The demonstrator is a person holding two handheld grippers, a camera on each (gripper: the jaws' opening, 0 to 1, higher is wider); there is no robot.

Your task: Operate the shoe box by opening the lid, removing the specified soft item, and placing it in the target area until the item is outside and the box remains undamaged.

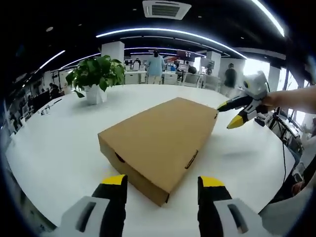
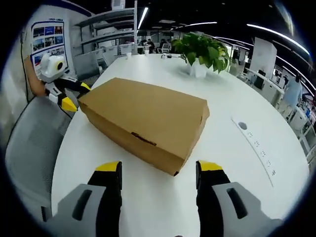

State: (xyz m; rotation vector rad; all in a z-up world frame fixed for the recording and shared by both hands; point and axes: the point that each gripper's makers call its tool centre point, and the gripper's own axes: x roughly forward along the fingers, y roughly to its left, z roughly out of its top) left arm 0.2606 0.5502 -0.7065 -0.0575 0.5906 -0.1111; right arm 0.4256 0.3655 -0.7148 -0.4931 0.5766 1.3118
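Note:
A closed brown cardboard shoe box (image 1: 158,138) lies flat on the white table (image 1: 59,143), its lid down. In the left gripper view my left gripper (image 1: 163,182) stands open just before the box's near corner, touching nothing. My right gripper (image 1: 229,114), held by a person's hand, hovers open at the box's far right corner. The right gripper view has the same box (image 2: 145,116) ahead of my open right gripper (image 2: 158,168). There the left gripper (image 2: 76,96) is open beside the box's far left corner. The soft item is hidden inside.
A green plant in a white pot (image 1: 95,79) stands on the table beyond the box, also in the right gripper view (image 2: 200,54). A flat socket strip (image 2: 254,138) lies on the table to the right. A grey chair (image 2: 29,148) sits by the table's edge. People stand far behind.

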